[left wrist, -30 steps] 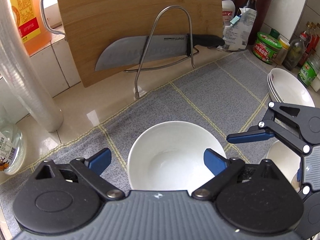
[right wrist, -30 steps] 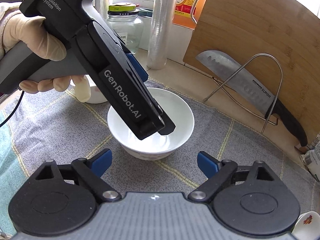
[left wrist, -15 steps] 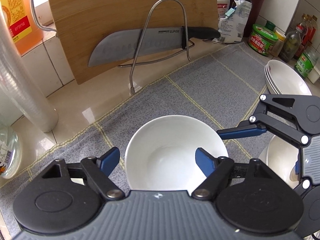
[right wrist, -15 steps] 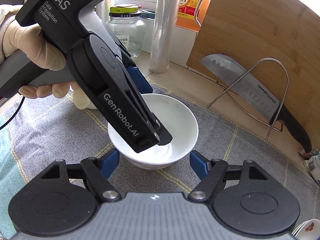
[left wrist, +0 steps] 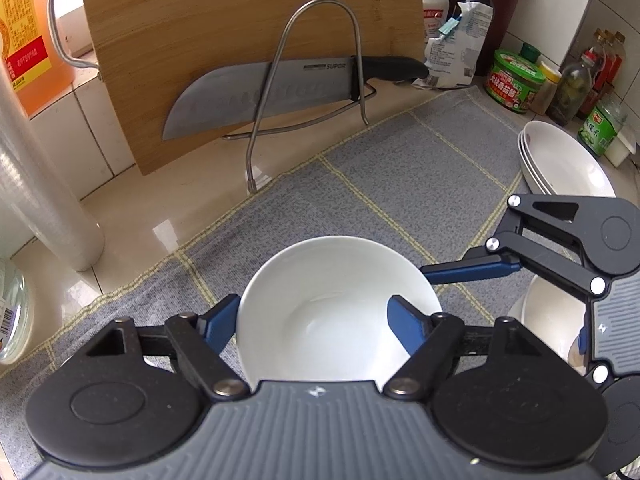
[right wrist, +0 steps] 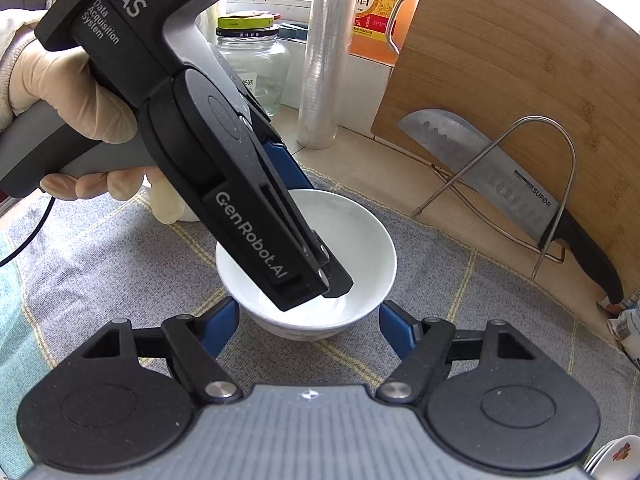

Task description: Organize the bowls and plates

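Observation:
A white bowl (left wrist: pixel 336 320) stands on the grey checked cloth (left wrist: pixel 400 176). My left gripper (left wrist: pixel 312 312) points down over it with its jaws closing. One blue finger (left wrist: pixel 220 324) lies against the outside of the bowl's left wall. The other finger (left wrist: pixel 404 320) hangs inside the bowl, away from that wall. The right wrist view shows this bowl (right wrist: pixel 360 236) between the fingers of my right gripper (right wrist: pixel 308 320), whose pads press low on its two sides. A gloved hand (right wrist: pixel 60 92) holds the left gripper.
A stack of white plates (left wrist: pixel 568 160) and another white bowl (left wrist: pixel 552 320) sit at the right. Behind the cloth a knife (left wrist: pixel 260 96) rests in a wire rack against a wooden board (left wrist: pixel 240 20). A film roll (left wrist: pixel 36 184), jars and bottles (left wrist: pixel 572 84) line the wall.
Both grippers' jaws have narrowed around the white bowl. The left gripper's right finger has come in over the bowl's inside. The bowl has stayed where it was.

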The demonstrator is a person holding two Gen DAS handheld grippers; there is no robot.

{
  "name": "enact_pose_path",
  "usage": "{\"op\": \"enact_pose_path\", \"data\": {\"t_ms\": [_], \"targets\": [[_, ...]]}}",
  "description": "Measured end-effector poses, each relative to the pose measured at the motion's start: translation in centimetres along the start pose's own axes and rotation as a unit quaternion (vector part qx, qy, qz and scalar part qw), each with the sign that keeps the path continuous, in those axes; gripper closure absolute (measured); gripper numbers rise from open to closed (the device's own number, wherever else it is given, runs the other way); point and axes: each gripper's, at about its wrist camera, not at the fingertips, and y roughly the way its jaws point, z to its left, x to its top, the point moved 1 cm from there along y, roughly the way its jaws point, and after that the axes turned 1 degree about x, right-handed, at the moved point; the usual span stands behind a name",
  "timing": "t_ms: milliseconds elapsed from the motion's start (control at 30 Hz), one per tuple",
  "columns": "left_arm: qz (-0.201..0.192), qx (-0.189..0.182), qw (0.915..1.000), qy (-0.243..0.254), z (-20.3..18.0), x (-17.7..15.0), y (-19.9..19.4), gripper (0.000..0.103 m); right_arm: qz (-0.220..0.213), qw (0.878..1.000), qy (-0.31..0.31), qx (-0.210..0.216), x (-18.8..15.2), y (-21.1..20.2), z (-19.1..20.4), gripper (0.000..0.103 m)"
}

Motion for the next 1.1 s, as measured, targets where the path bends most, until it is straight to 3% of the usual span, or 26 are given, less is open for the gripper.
{"op": "enact_pose_path", "data": {"t_ms": [1100], "targets": [[0.017, -0.007, 0.9997, 0.019, 0.05, -0.24, 0.38, 0.025, 0.009, 1.0, 0.009, 0.007, 0.06, 0.97, -0.06, 0.021]]}}
